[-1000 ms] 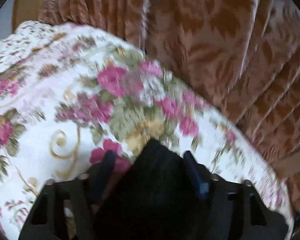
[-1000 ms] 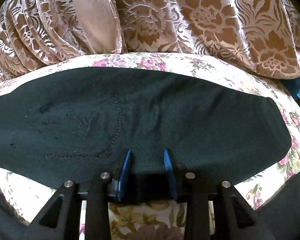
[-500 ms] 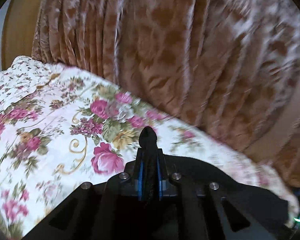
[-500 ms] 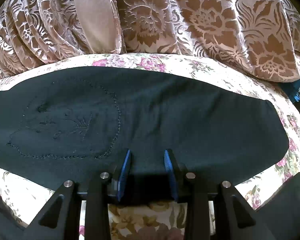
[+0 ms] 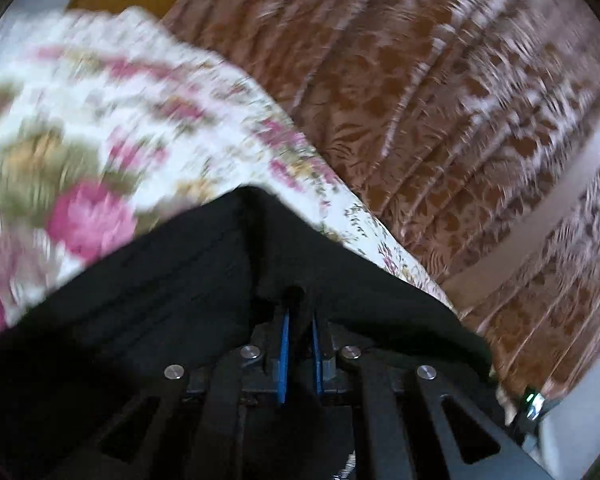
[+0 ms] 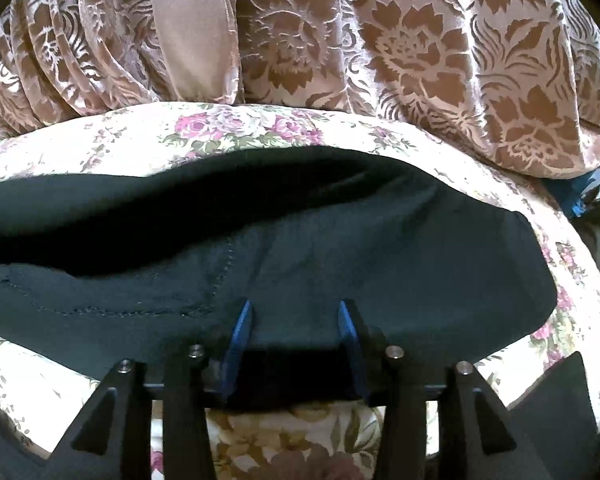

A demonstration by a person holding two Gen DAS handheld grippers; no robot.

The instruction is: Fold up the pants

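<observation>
A pleated brown curtain with a shiny raised flower pattern hangs close behind the bed and fills the far side of both views; a plain satin band runs down it. The bed wears a cream quilted cover printed with pink roses, blurred in the left view. Dark pants of soft matte knit lie across the cover, with a stitched curved seam at the left, and a fold of the cloth rises over the far half. The left tongs are nearly closed, blue pads pinching a bunched edge of the pants. The right tongs stand wide apart with the near hem lying between their blue fingers, gripping nothing.
</observation>
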